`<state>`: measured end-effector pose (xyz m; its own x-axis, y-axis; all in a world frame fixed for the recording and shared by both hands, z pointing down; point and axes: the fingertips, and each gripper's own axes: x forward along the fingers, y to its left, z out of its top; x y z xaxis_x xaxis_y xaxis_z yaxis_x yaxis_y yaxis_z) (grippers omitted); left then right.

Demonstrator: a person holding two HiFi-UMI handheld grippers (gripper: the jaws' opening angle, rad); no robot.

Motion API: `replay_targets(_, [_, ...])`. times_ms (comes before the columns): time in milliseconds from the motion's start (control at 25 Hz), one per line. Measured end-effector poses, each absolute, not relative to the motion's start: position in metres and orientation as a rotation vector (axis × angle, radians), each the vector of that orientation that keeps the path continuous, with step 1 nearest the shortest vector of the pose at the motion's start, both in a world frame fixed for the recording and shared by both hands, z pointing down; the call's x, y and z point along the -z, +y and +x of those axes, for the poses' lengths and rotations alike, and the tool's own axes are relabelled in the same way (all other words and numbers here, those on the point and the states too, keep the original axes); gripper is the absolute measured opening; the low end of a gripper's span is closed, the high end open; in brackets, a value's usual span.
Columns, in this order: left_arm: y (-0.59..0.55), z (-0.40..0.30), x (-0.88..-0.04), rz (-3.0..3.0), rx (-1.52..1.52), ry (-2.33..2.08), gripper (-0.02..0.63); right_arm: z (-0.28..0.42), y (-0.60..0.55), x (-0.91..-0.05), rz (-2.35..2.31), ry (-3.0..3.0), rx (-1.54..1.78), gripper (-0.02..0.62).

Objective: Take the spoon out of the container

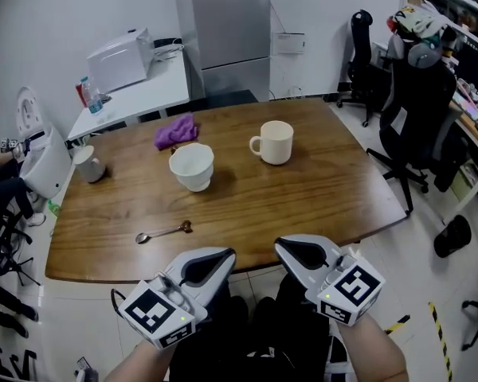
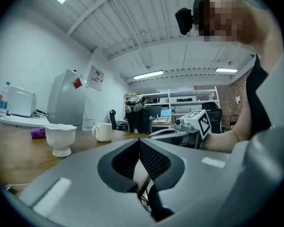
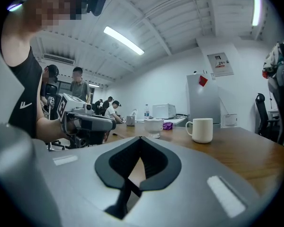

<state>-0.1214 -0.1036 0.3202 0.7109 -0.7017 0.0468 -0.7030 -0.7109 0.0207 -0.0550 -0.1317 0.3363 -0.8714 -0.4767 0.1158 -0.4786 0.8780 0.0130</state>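
Observation:
The metal spoon [image 1: 161, 232] lies flat on the wooden table [image 1: 303, 205], near its front edge and left of centre. Behind it stands a white footed bowl [image 1: 192, 166], the bowl [image 2: 60, 137] also showing in the left gripper view, and nothing shows above its rim. My left gripper [image 1: 225, 254] is shut and empty, held just off the table's front edge, right of the spoon. My right gripper [image 1: 281, 246] is beside it, also shut and empty. The two point towards each other, so the left gripper view shows the right gripper [image 2: 180, 129], and the right gripper view shows the left gripper [image 3: 83, 122].
A white mug [image 1: 274, 142] stands right of the bowl and a purple cloth [image 1: 175, 130] lies behind it. A small cup [image 1: 90, 165] sits at the table's left end. Office chairs [image 1: 418, 110] stand to the right, and a side table with a white appliance [image 1: 119, 60] at the back left.

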Motion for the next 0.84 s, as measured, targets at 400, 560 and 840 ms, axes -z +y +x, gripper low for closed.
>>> replay_targets(400, [-0.096, -0.110, -0.334, 2.853, -0.054, -1.161, 0.012, -0.052, -0.116, -0.351, 0.731, -2.920, -0.065, 0.002])
replay_targets(560, [-0.094, -0.109, -0.337, 2.850, -0.060, -1.161, 0.012, -0.052, -0.115, -0.352, 0.732, -2.922, -0.067, 0.002])
replay_targets(840, [-0.091, -0.109, -0.340, 2.844, -0.073, -1.164, 0.012, -0.052, -0.112, -0.353, 0.733, -2.926, -0.069, 0.002])
